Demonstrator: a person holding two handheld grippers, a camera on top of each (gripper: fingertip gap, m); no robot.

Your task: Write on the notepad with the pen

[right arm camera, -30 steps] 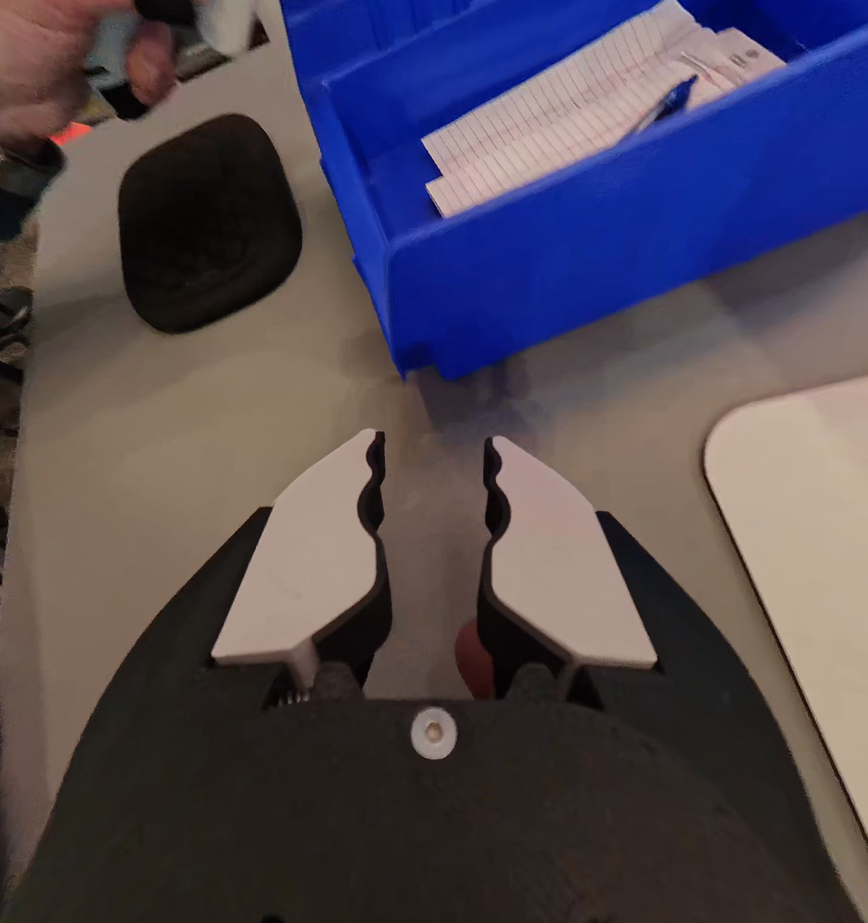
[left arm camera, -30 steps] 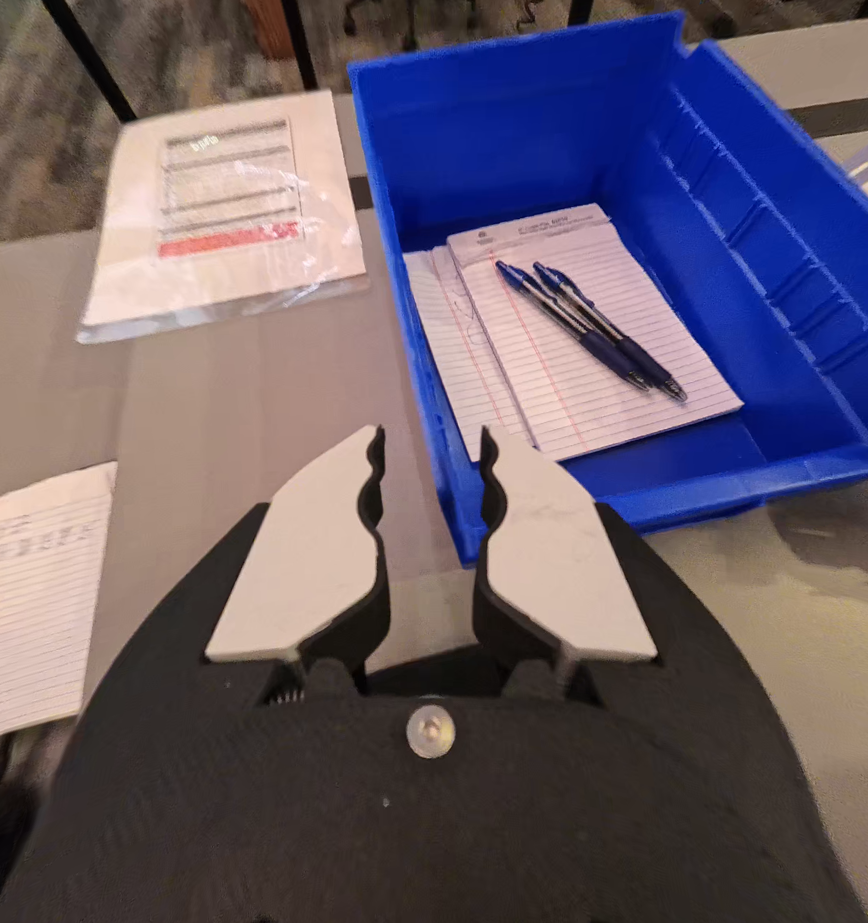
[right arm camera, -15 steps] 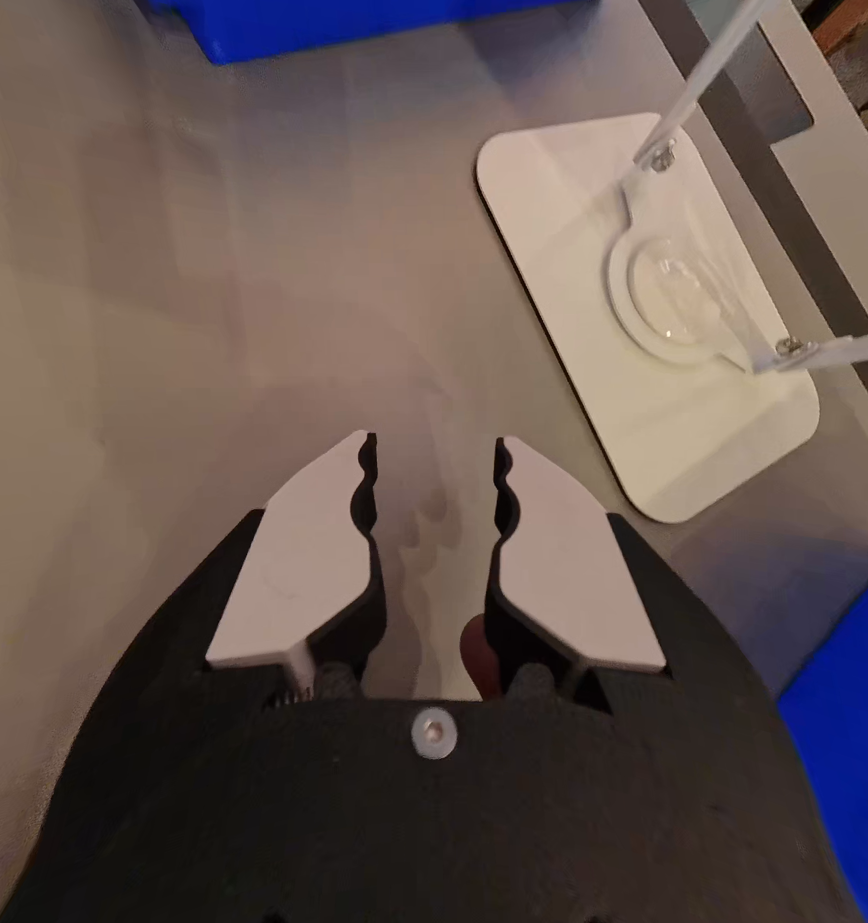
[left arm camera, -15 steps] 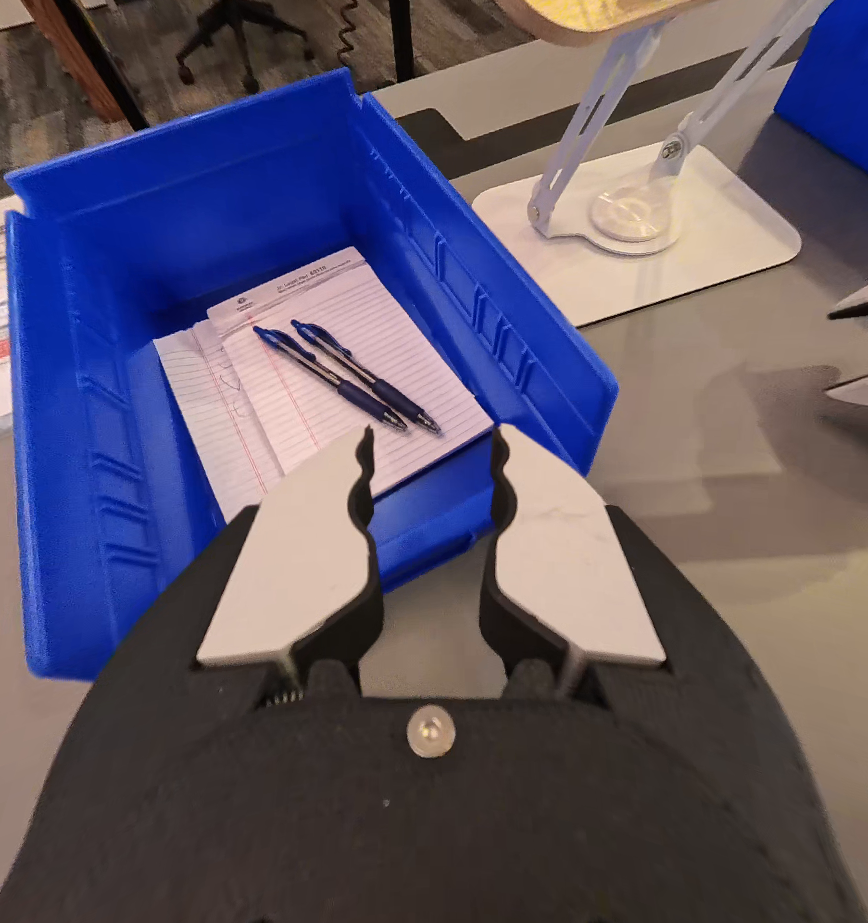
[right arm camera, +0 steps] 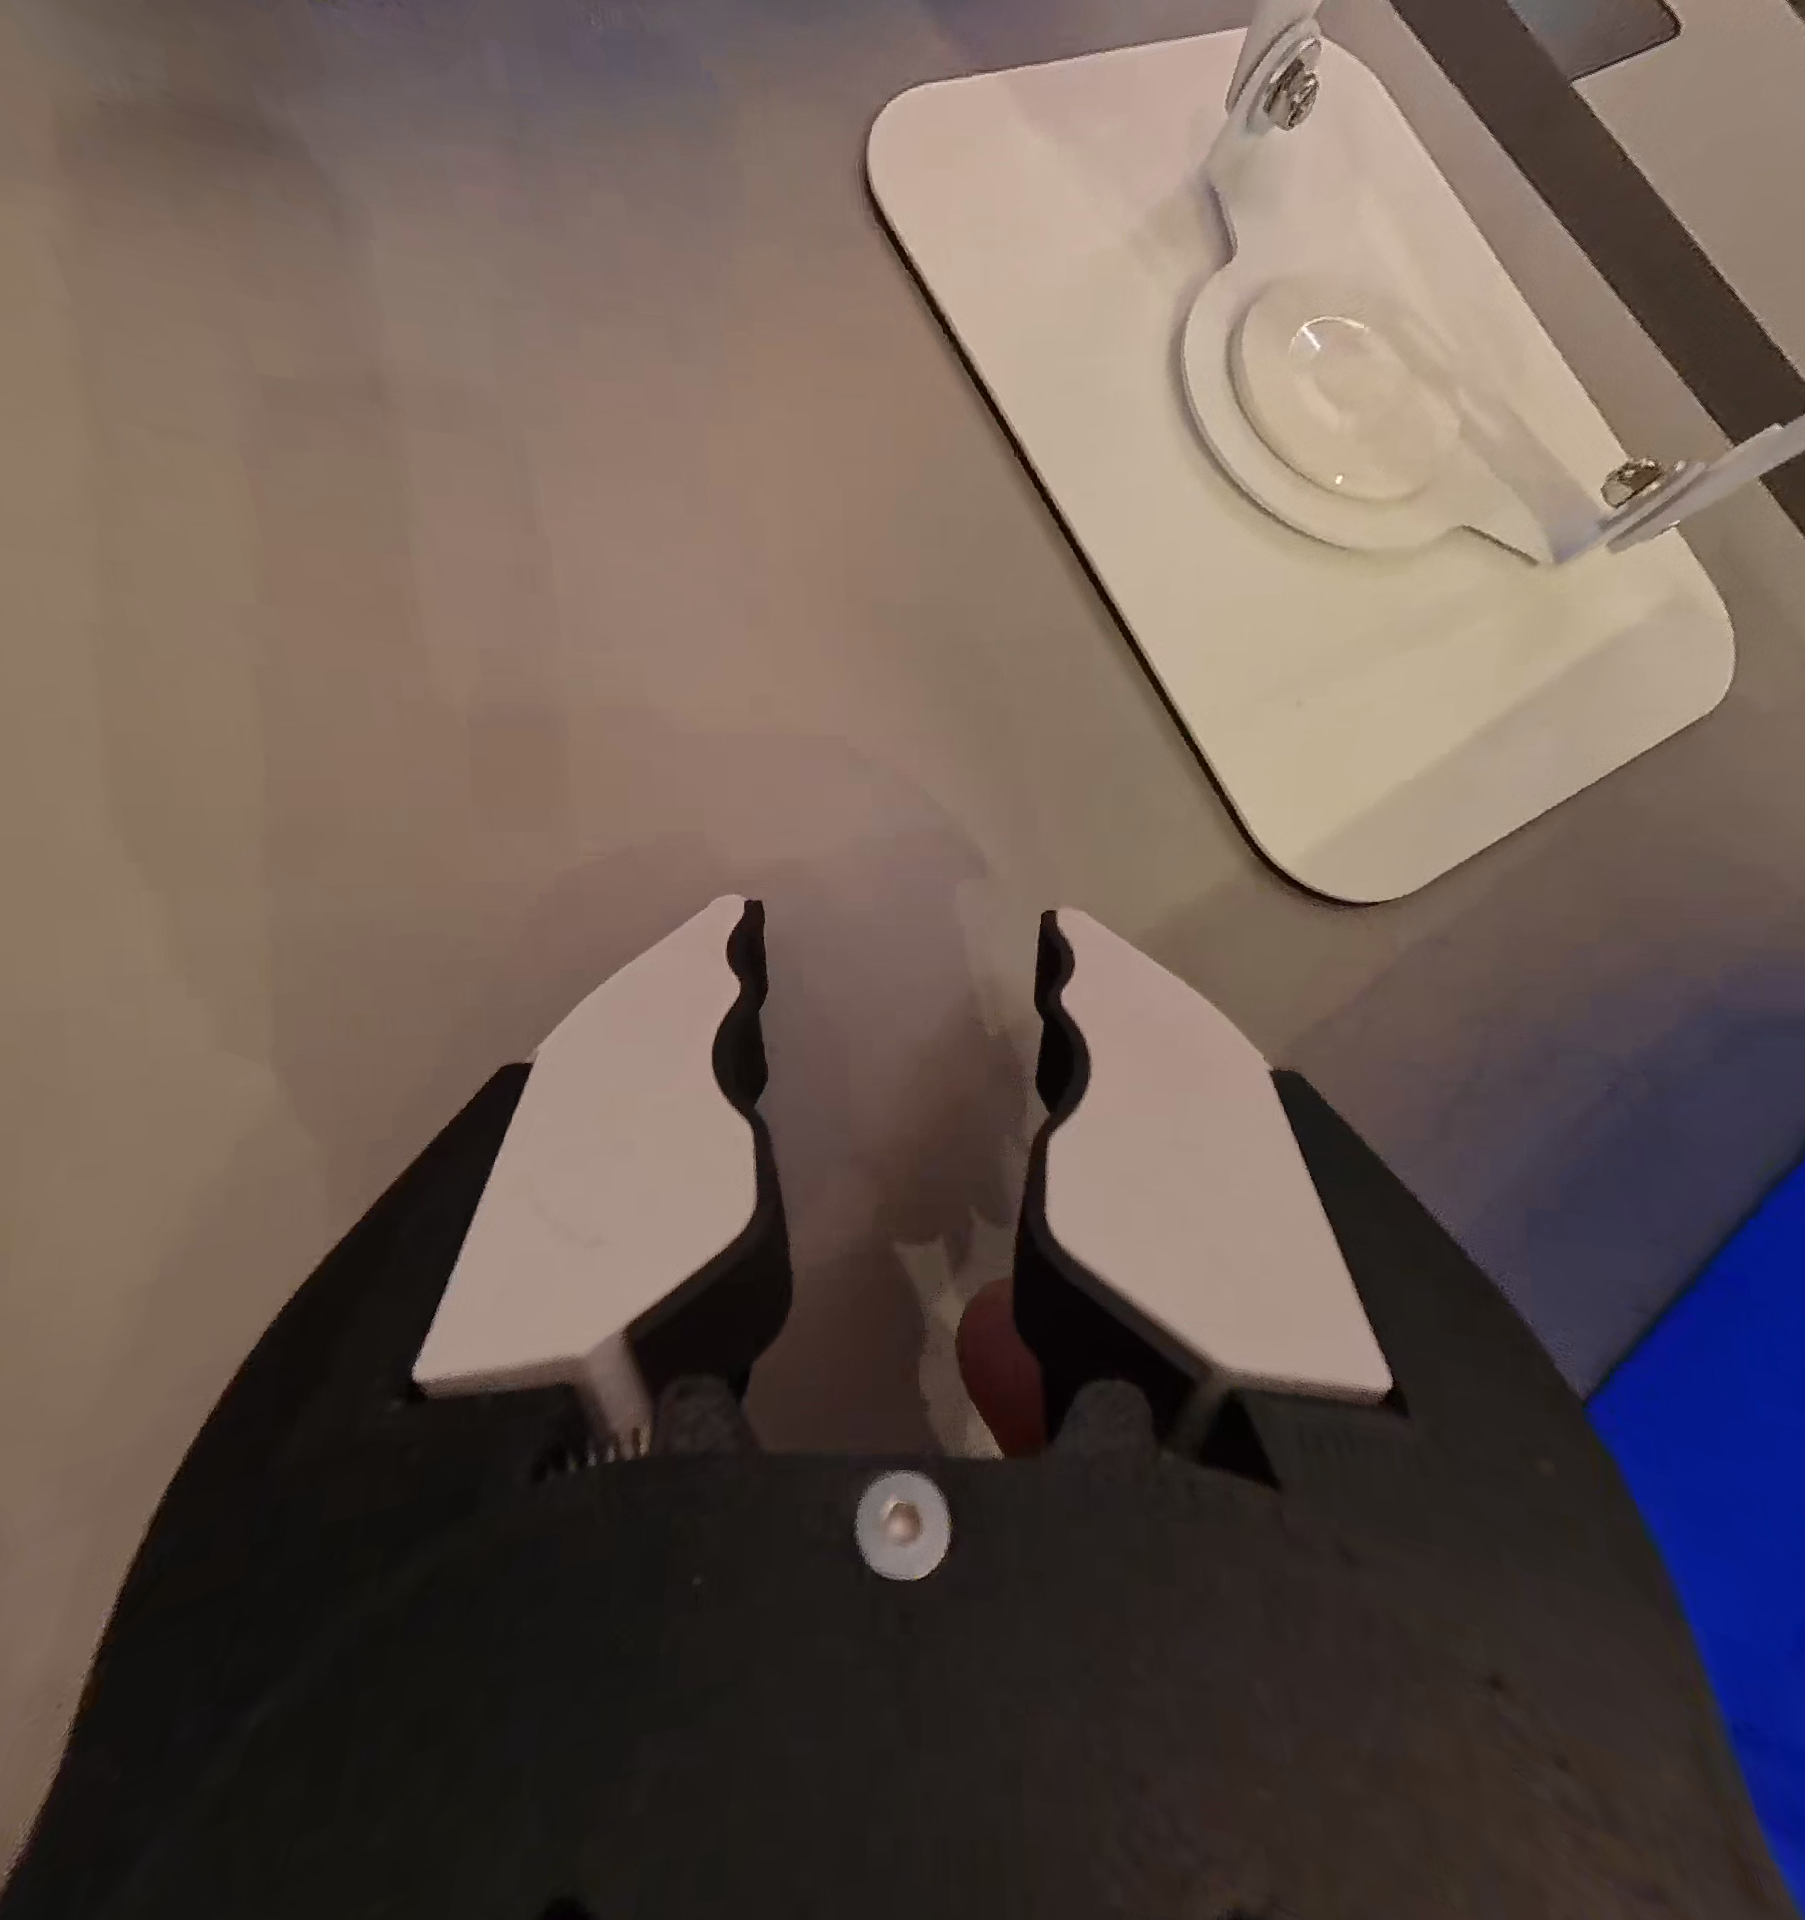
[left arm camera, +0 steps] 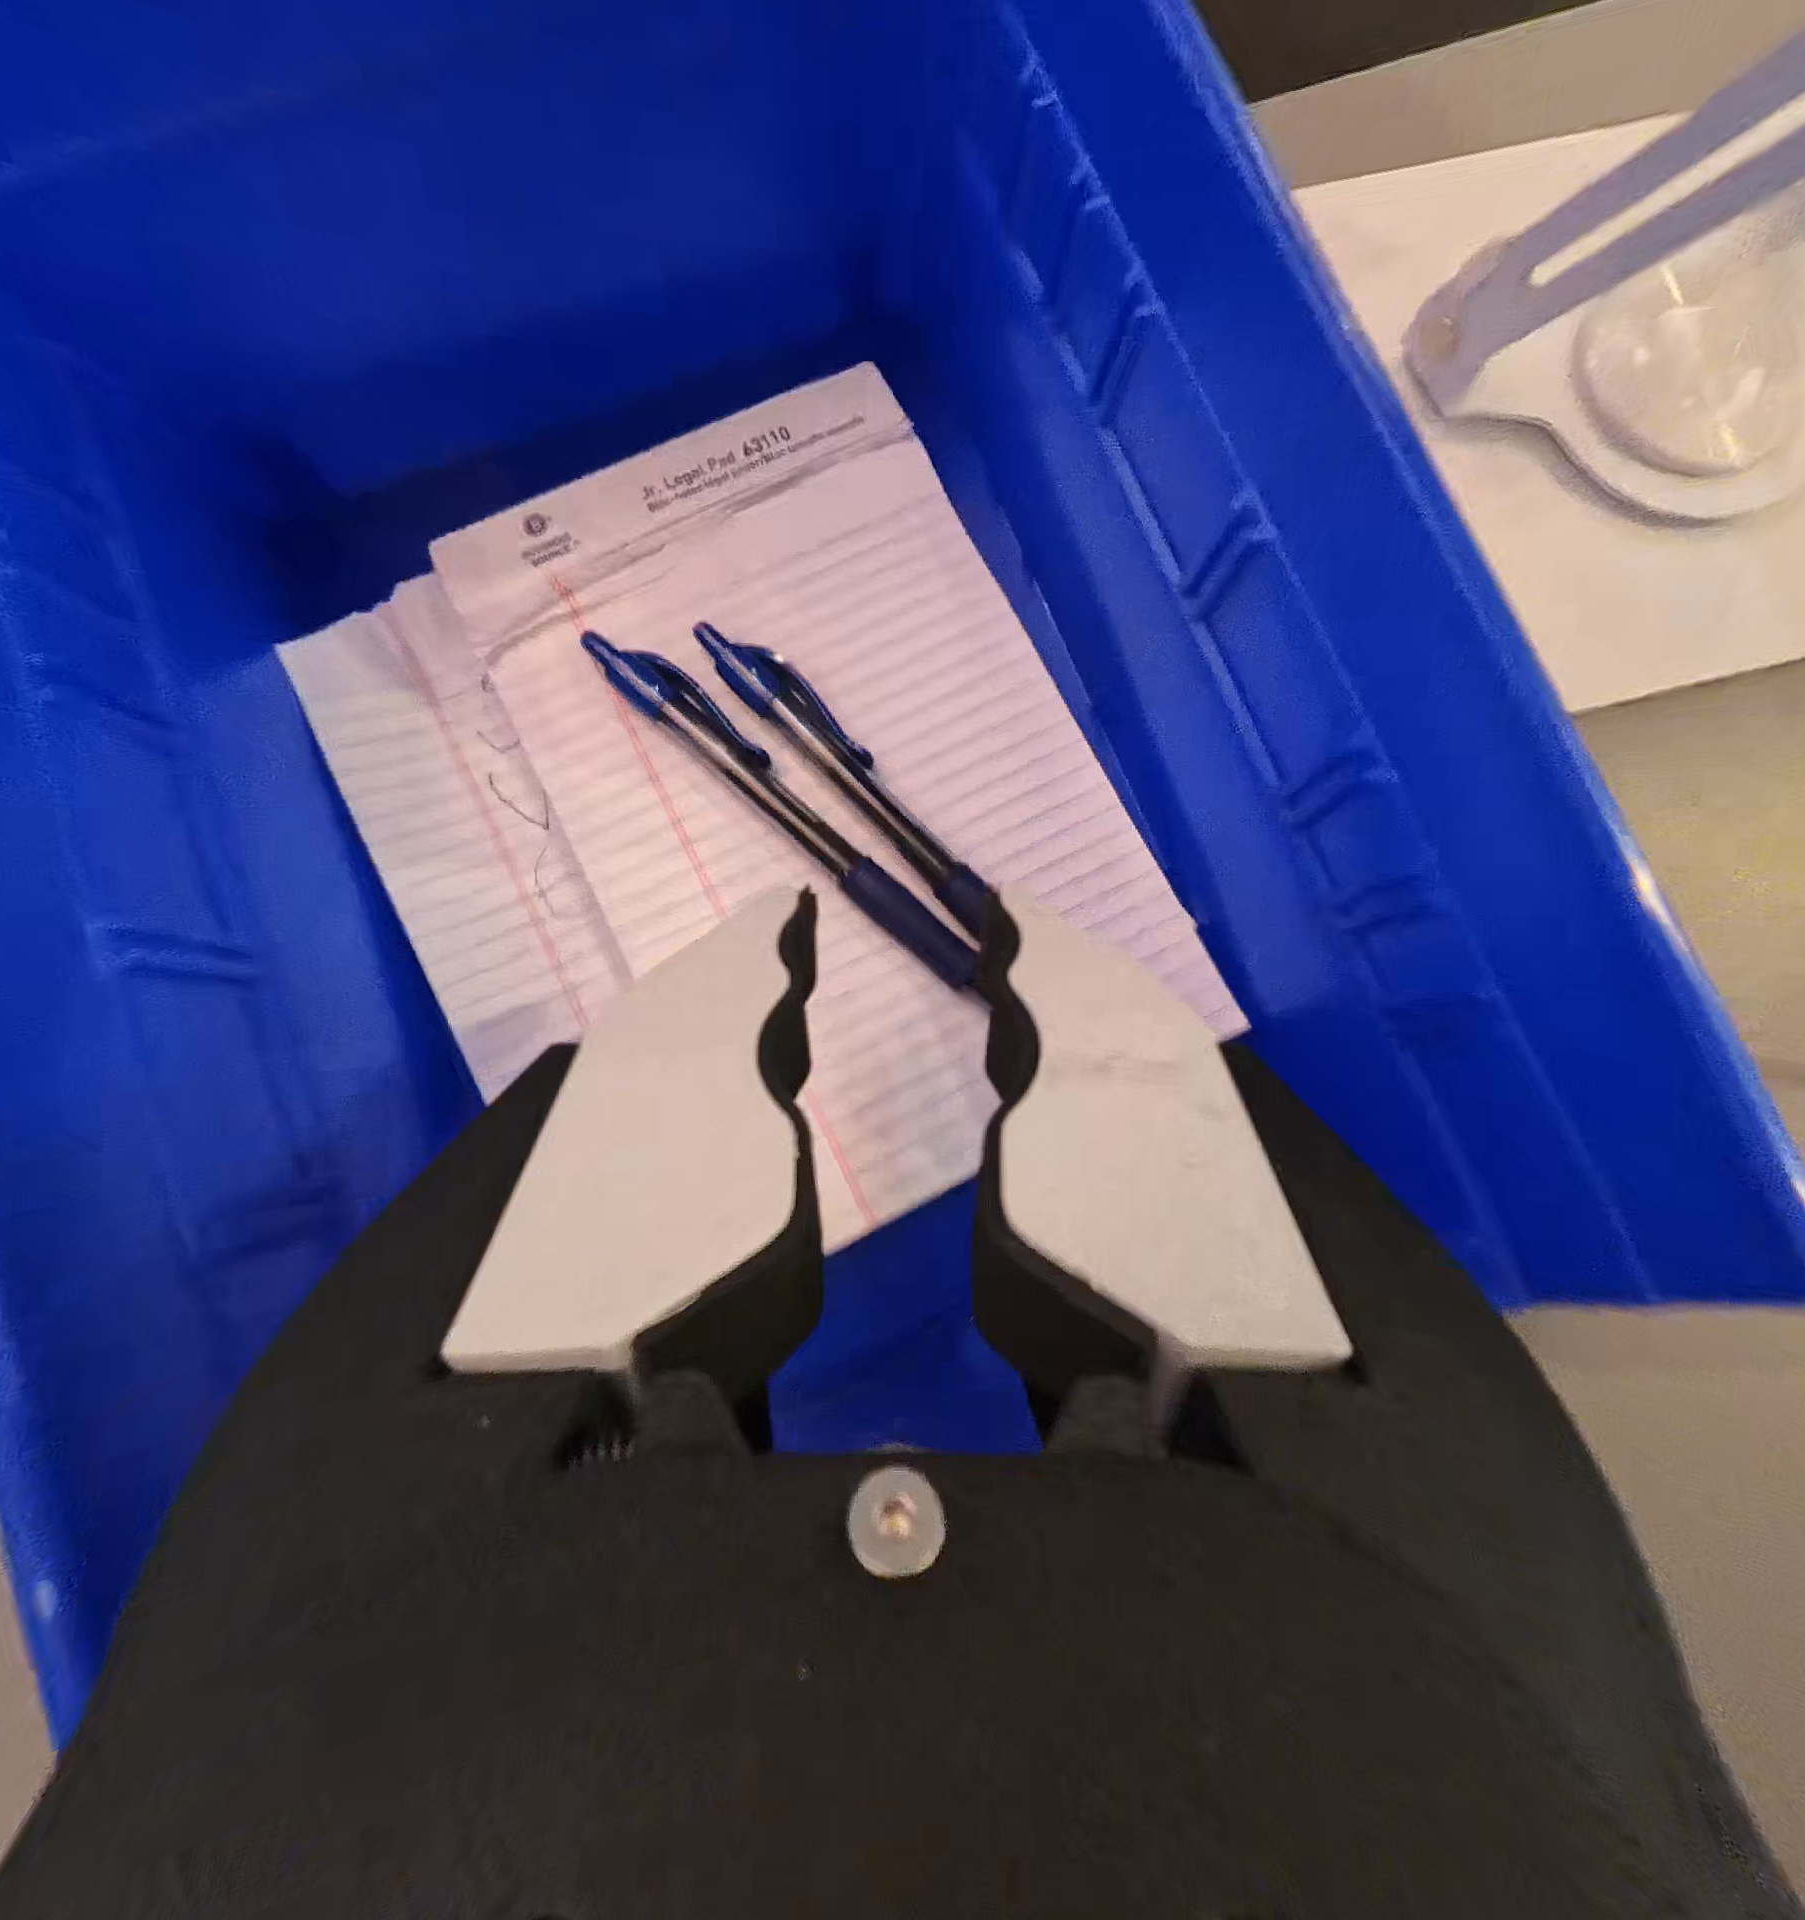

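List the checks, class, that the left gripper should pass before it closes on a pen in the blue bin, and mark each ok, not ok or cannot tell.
1. Left gripper open, nothing held: ok.
2. Two blue pens lie on the notepad, unobstructed: ok.
3. One pen only between the fingertips: not ok; both grip ends lie by the right fingertip.
4. Fingertips down at pen level: cannot tell.
5. Clear of the blue bin walls: ok.
6. Right gripper open, over bare table: ok.

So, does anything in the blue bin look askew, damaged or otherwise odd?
Only mildly: the top notepad sits skewed over a second pad bearing scribbles. Both pens lie intact on top.
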